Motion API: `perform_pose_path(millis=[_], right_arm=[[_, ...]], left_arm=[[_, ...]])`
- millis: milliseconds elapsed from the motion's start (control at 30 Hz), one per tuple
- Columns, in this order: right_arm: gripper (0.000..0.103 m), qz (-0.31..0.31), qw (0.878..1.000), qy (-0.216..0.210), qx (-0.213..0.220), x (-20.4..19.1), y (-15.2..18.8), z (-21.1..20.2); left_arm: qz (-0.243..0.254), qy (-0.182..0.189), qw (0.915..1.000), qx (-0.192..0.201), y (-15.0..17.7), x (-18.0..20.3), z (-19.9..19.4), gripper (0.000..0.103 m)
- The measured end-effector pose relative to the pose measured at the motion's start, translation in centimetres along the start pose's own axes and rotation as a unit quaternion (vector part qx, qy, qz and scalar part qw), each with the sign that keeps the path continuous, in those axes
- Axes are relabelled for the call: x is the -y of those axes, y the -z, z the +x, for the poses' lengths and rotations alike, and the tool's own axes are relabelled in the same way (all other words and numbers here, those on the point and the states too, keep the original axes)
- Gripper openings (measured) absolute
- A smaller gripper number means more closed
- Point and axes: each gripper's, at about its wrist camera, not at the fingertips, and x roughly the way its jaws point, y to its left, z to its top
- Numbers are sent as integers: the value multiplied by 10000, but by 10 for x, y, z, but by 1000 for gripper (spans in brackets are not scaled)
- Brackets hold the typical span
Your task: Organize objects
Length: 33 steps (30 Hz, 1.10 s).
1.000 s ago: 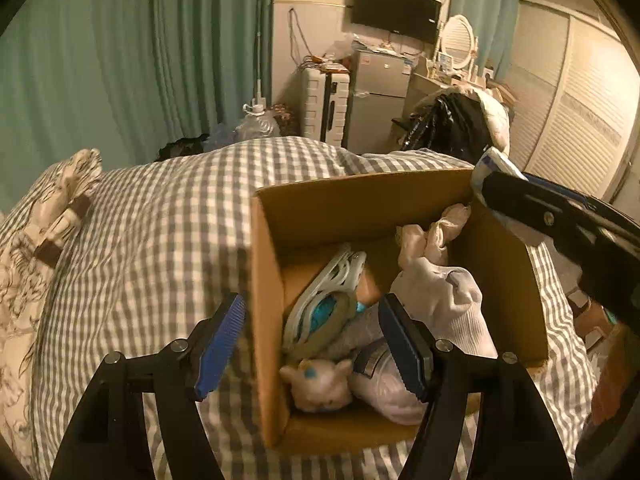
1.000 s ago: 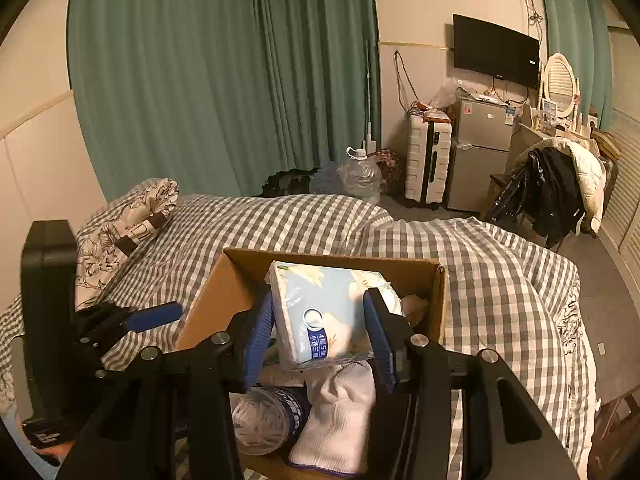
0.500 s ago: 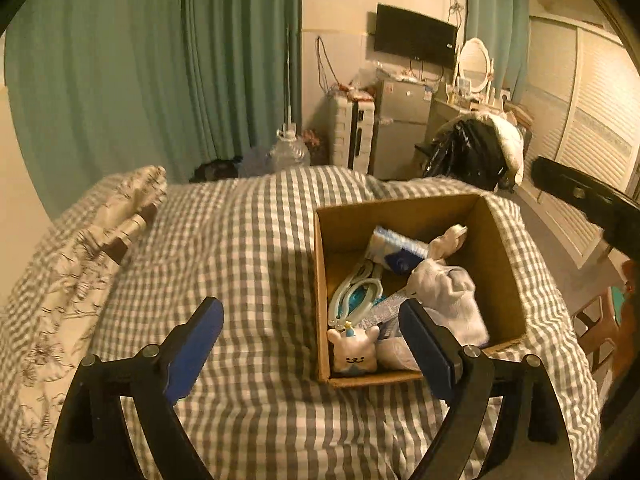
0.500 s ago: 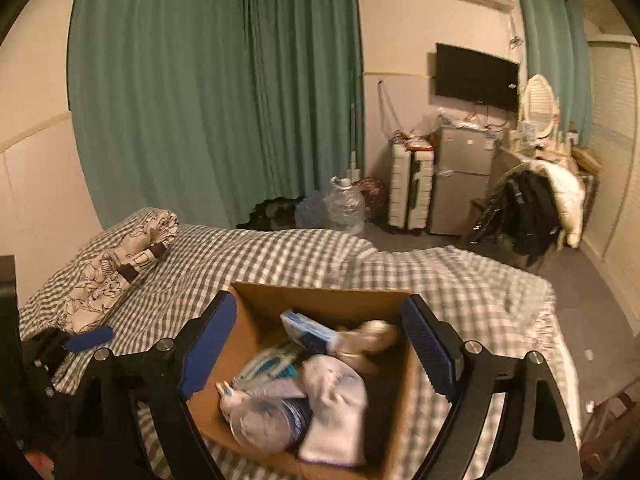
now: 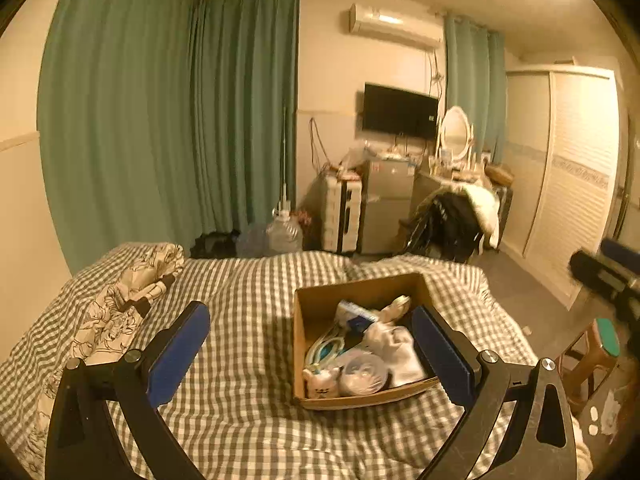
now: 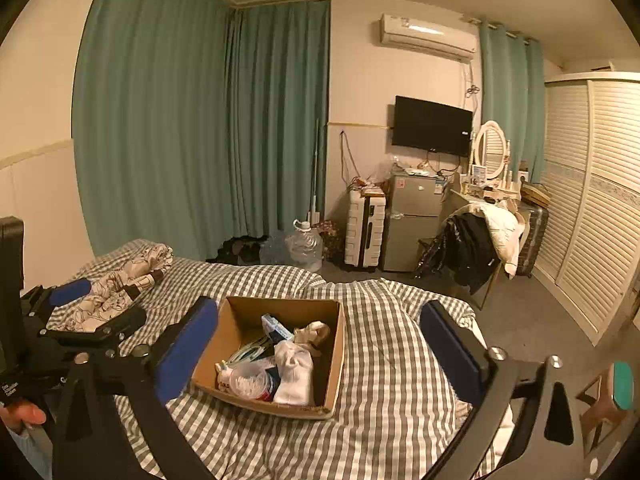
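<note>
I see an open brown cardboard box (image 6: 276, 356) sitting on the grey-and-white checked bed cover (image 6: 384, 360), flaps out of sight, walls upright, front edge a bit sagged. Inside the box: a white sock-like cloth bundle (image 6: 294, 376) on the right side, a blue-and-white tissue pack (image 6: 276, 330) toward the back wall, a beige soft toy (image 6: 314, 333) just beside that pack, a clear round plastic container (image 6: 248, 383) at the front, pale blue-white plastic hangers (image 6: 250, 350) on the left, and a small white plush cat face (image 5: 322, 384) in the front left corner. Contents are piled, touching each other, none over the rim.

My left gripper (image 5: 310, 356) hangs above the bed with jaws spread wide, nothing between the blue pads; the box shows between them, nearer the right pad. My right gripper (image 6: 322, 344) is likewise spread wide and empty, box framed between its pads, close to the left one. The left gripper also shows at the right view's left edge.

A floral-print pillow (image 5: 120, 308) lies on the bed, well apart from the box, to its left.
</note>
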Motion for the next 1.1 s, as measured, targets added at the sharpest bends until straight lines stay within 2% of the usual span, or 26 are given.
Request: perform_pose_path(millis=[233, 367, 500, 633, 733, 867, 1100], right_arm=[[103, -87, 9997, 235, -5, -2, 24, -5], [103, -160, 9994, 315, 45, 1, 50, 12], [103, 82, 9990, 349, 251, 10, 85, 33], [103, 71, 9997, 212, 72, 9, 107, 48], [103, 28, 9999, 88, 85, 5, 111, 49], [103, -5, 9998, 207, 67, 6, 109, 50], [103, 126, 9998, 145, -57, 10, 113, 50]], left_arm=[[-223, 103, 9992, 305, 16, 9, -11, 103], [-115, -102, 9989, 447, 33, 16, -9, 103], [-205, -108, 9993, 297, 64, 18, 3, 103], [-184, -304, 9992, 166, 89, 18, 14, 103], [-153, -313, 9994, 90, 95, 18, 18, 103], [-167, -340, 9992, 89, 97, 15, 17, 103], [-194, -381, 9991, -45, 102, 13, 21, 103]])
